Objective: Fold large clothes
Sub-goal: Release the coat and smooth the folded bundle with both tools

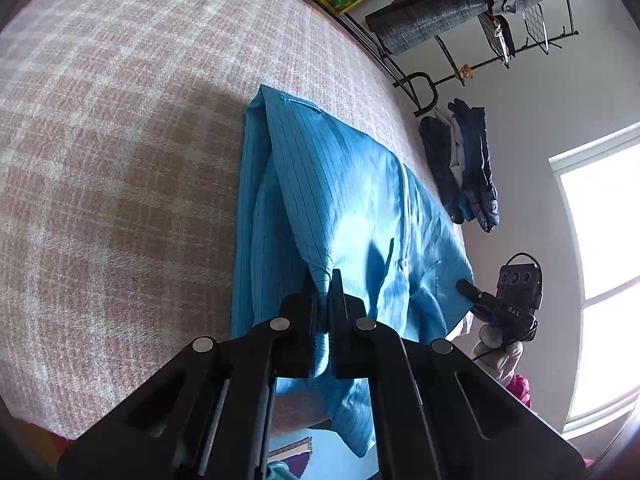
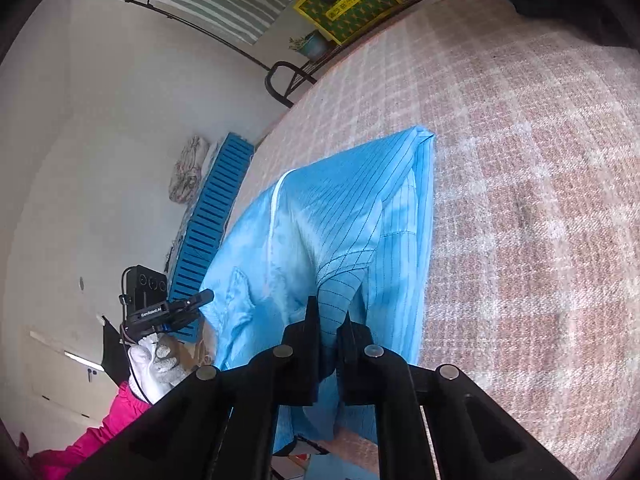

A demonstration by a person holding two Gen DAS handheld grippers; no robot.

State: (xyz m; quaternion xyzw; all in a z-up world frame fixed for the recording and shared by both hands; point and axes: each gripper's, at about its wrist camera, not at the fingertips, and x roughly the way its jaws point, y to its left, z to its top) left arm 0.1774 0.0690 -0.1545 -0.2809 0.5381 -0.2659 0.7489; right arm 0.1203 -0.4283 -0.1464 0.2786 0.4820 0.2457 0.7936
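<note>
both grippers, left point(image 1: 325, 280) and right point(image 2: 329, 312), pinch the bright blue pinstriped zip-front garment point(image 1: 344, 196) between their fingers mid-fold; next, probably carry it forward evenly over the pink plaid bed point(image 1: 120, 140).

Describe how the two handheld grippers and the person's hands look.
Both grippers, left gripper and right gripper, are matte black plastic with round silver pins on angled linkage arms and flat tapering fingers. Each carries a black camera box with cables. The hand wears a white knit glove and a pink sleeve.

A pink plaid blanket point(image 1: 120, 160), a yellow-green box point(image 2: 346, 0), a blue crate point(image 2: 212, 216)
</note>
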